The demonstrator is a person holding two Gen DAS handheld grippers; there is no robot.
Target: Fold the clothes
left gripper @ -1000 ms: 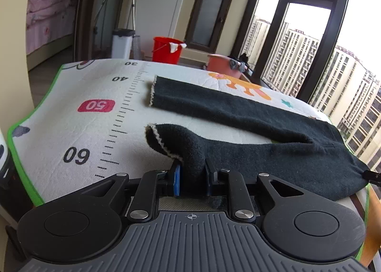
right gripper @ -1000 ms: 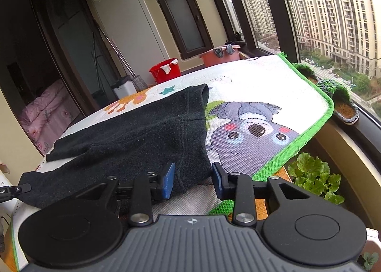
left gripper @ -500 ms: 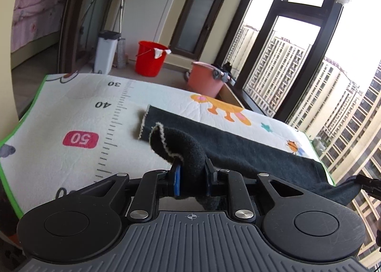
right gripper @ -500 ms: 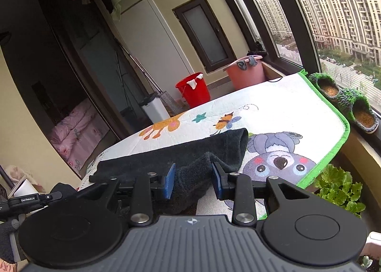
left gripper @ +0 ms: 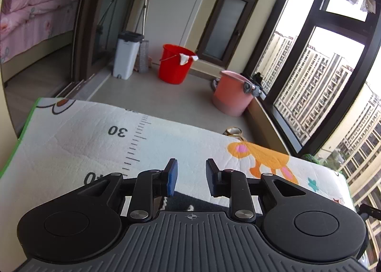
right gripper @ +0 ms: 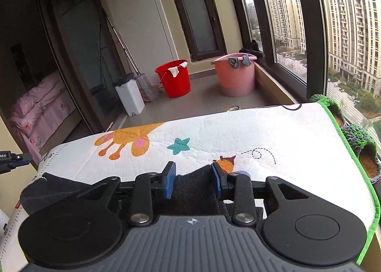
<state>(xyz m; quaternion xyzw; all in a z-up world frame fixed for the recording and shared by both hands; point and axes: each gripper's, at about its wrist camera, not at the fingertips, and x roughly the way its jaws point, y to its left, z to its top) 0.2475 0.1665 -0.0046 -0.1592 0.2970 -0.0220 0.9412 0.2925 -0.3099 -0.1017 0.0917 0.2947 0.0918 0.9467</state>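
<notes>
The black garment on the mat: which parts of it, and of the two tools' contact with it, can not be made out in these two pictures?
- Left wrist view: the black garment shows only as a sliver; the left tool body hides the rest.
- Right wrist view: the garment's near part and how it is folded are hidden under the right tool.
- Right wrist view: whether the open pads touch the cloth is unclear.
- The mat is cut off by both pictures' edges.

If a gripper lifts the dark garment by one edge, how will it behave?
The garment would probably hang limp: it lies draped and creased on the mat. Its fuzzy knit probably grips well. It looks light.
</notes>
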